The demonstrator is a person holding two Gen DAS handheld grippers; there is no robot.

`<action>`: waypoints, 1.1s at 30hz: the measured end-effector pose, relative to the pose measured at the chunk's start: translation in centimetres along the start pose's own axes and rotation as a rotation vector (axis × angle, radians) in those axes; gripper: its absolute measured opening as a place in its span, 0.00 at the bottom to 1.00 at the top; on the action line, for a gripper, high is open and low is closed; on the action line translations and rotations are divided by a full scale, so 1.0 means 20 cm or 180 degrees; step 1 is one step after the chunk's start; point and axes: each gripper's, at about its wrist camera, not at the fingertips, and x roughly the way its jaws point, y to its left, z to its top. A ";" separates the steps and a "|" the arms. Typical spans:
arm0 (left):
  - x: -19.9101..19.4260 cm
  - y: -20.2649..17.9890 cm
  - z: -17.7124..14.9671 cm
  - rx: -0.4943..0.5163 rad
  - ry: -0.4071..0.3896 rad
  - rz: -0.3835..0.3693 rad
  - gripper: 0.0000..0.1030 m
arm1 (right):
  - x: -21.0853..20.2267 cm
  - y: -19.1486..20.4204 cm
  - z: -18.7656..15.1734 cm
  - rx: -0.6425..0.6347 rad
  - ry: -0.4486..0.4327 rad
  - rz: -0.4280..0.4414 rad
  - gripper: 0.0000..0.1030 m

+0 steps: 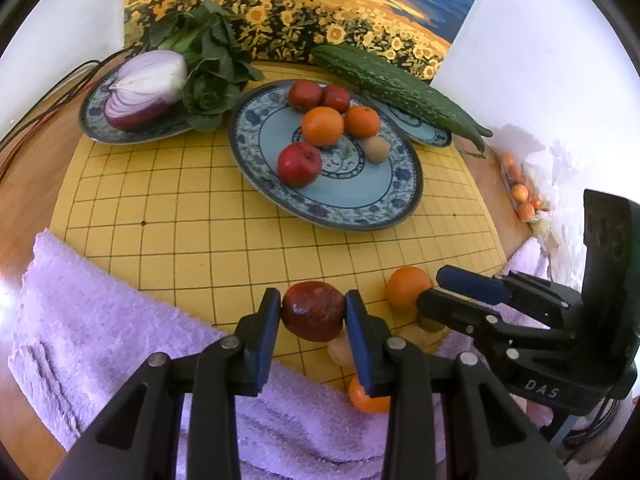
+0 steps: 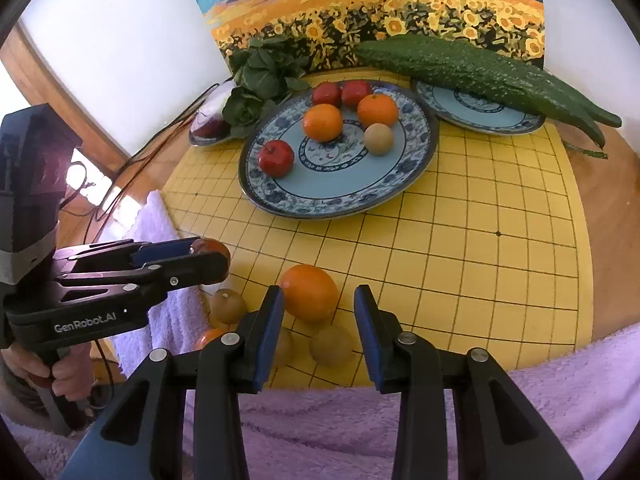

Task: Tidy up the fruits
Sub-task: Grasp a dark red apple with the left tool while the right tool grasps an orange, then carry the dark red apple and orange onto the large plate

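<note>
My left gripper (image 1: 313,312) is shut on a dark red apple (image 1: 313,310), held just above the near edge of the yellow grid mat (image 1: 180,216); it also shows in the right wrist view (image 2: 208,254). My right gripper (image 2: 319,320) is open, with a loose orange (image 2: 310,292) just ahead between its fingers and a kiwi (image 2: 331,345) under it. Another kiwi (image 2: 227,306) and an orange (image 2: 209,338) lie at the left. The big blue plate (image 1: 356,204) holds red apples, two oranges (image 1: 322,126) and a kiwi (image 1: 377,149).
A plate with a cut red onion (image 1: 146,88) and greens (image 1: 212,64) stands back left. A bitter gourd (image 1: 396,88) lies over a small plate back right. A purple towel (image 1: 120,320) covers the near edge. A bag of small fruit (image 1: 524,196) sits at the right.
</note>
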 end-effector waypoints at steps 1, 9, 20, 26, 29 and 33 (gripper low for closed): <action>0.00 0.01 0.00 -0.0007 -0.0006 0.0004 0.34 | 0.00 0.00 0.00 -0.0005 0.0004 0.0004 0.36; -0.02 0.03 -0.02 -0.0057 -0.0021 0.0034 0.34 | 0.05 0.04 0.00 -0.0052 0.0047 0.0004 0.36; -0.06 0.07 0.03 -0.0096 -0.0163 0.0096 0.34 | 0.10 0.05 0.01 -0.0048 0.0106 0.0018 0.36; -0.09 0.07 0.08 -0.0011 -0.0268 0.0193 0.34 | 0.10 0.05 0.01 -0.0103 0.0108 0.0041 0.35; -0.08 0.07 0.10 -0.0013 -0.0286 0.0195 0.34 | 0.09 0.04 0.01 -0.0094 0.0116 0.0071 0.35; -0.08 0.07 0.14 -0.0025 -0.0301 0.0188 0.34 | 0.05 0.03 0.02 -0.0082 0.0051 0.0083 0.35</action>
